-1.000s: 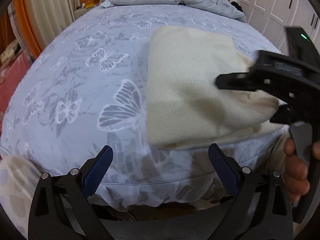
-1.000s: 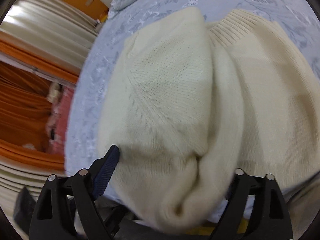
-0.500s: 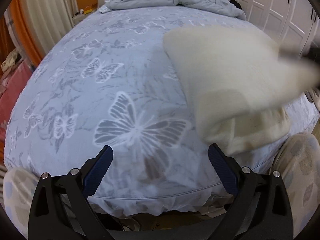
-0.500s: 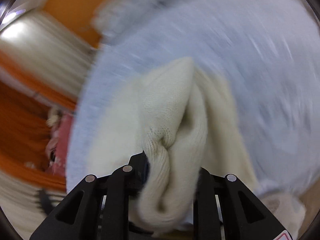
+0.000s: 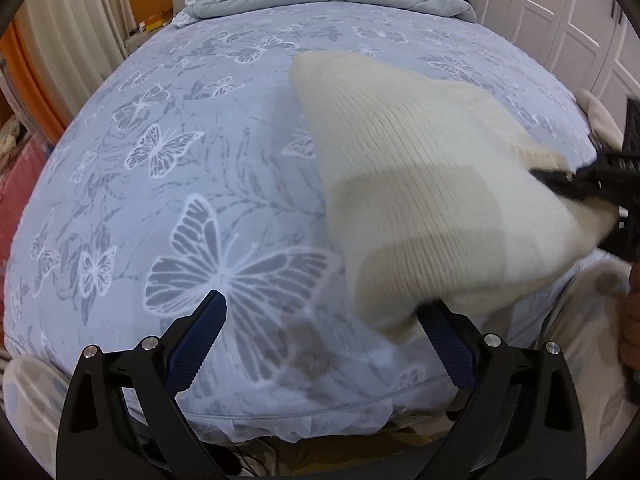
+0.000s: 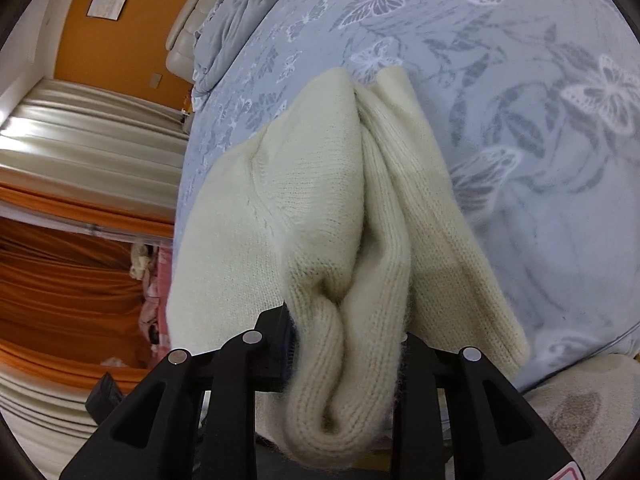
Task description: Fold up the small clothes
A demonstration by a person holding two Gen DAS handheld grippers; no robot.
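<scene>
Garment: a cream knitted sweater [image 6: 320, 208], folded into a thick bundle, held over the butterfly-print bedsheet [image 5: 192, 184].
Sweater's long axis: in the right wrist view it runs straight ahead from the right gripper [image 6: 346, 344], the narrow far end pointing up the bed toward the rumpled grey duvet [image 6: 248, 4].
Sweater's fold: a deep crease runs lengthwise down its middle, with one lobe of knit on either side.
Right gripper: clamped on the near end of the sweater; the bunched knit fills the gap between the two fingers and spills back over the gripper body.
Right gripper seen from the left: at the right edge of the left wrist view its black tips bite the sweater's far right corner [image 5: 576, 178], with ribbed hem showing just beside them.
Left gripper [image 5: 320, 336]: fingers wide apart, holding nothing.
Sweater relative to left gripper: ahead and to the right; its lower corner hangs over the tip of the right blue pad [image 5: 448, 344], though whether they touch cannot be told. The left blue pad [image 5: 196, 344] is well apart from it.
Sweater in left view: slants from the upper middle down toward the right; slightly blurred.
Bedsheet: directly below and ahead of the left gripper, a large butterfly motif between the fingers.
Surroundings: white wardrobe doors [image 5: 560, 12] to the right of the bed, cream curtains [image 6: 80, 136] beyond it.
</scene>
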